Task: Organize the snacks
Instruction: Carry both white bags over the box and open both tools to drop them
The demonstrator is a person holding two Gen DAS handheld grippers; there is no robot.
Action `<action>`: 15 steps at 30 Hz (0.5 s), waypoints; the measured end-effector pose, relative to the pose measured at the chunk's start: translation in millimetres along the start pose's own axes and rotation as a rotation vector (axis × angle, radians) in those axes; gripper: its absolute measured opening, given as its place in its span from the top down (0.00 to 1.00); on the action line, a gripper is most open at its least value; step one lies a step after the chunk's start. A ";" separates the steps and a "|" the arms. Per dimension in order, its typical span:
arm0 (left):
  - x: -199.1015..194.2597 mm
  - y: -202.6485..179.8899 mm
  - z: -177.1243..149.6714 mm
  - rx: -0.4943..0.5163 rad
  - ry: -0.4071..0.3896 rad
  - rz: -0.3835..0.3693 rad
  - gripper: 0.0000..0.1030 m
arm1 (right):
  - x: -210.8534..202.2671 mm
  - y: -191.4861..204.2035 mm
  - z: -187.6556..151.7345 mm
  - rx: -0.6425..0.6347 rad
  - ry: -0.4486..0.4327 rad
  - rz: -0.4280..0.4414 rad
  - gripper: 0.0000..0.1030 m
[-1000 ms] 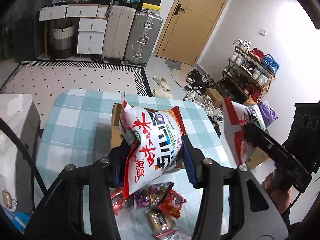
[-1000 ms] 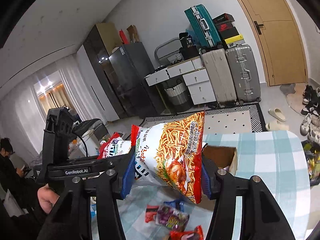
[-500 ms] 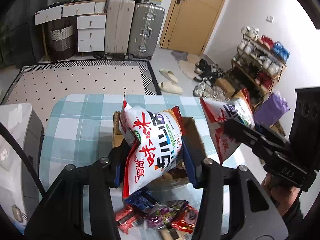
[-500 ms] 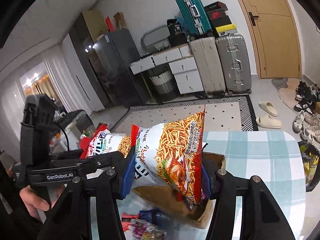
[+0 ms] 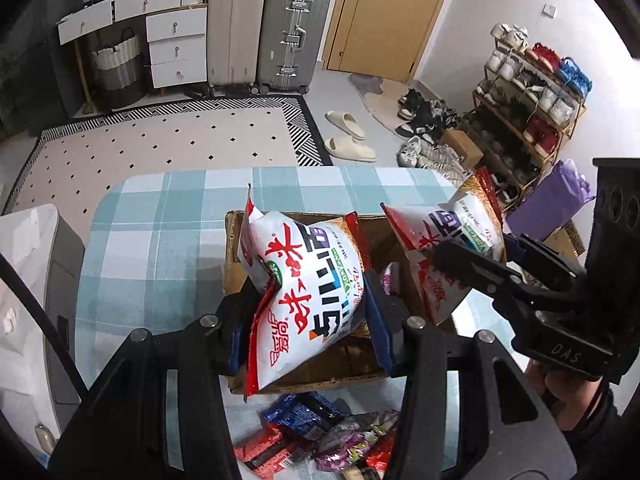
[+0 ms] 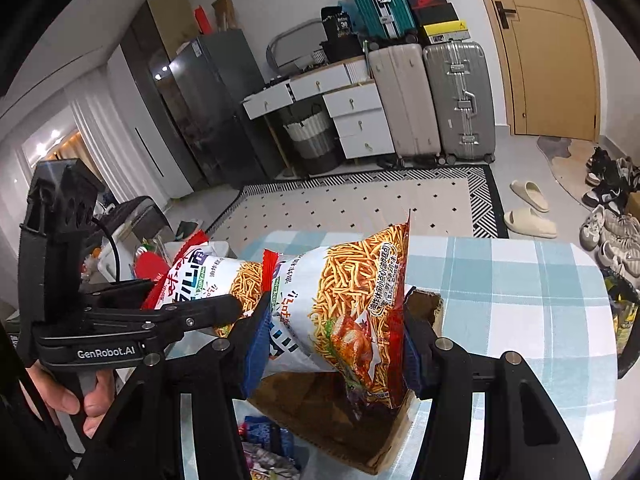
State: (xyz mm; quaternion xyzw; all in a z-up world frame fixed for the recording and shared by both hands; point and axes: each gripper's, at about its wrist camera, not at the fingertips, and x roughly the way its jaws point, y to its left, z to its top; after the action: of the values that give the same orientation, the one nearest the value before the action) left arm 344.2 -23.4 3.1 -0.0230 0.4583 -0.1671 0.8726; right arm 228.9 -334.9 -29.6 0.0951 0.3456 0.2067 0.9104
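Now both bags hang over the cardboard box [image 5: 236,256], no longer short of it: left gripper [image 5: 304,312] clamped on left noodle bag [image 5: 308,292], right gripper [image 6: 332,344] clamped on right noodle bag [image 6: 348,304]; drop-in looks next.

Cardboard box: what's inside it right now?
In the cardboard box, brown floor and a pink-white packet show. The snack bag in the left gripper covers the rest.

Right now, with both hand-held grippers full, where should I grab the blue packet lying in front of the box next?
Take the blue packet across its short width, coming straight down from above. It lies flat on the checked tablecloth, at the edge of the loose pile nearest the cardboard box; its side toward the box looks clear, though the red packet crowds its near side.
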 end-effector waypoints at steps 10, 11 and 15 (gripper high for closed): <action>36.7 6.6 2.0 -0.024 0.058 0.019 0.56 | 29.8 -10.0 -6.2 -0.015 0.045 -0.026 0.46; 38.5 7.3 2.4 -0.025 0.060 0.022 0.56 | 33.2 -10.2 -7.1 -0.016 0.051 -0.032 0.46; 41.2 8.9 1.5 -0.010 0.069 0.024 0.56 | 46.7 -12.1 -10.1 -0.020 0.079 -0.049 0.45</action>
State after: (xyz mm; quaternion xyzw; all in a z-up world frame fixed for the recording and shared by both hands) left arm 369.3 -28.1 -30.5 -0.0160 0.4890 -0.1550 0.8583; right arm 257.5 -324.8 -68.5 0.0693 0.3816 0.1913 0.9017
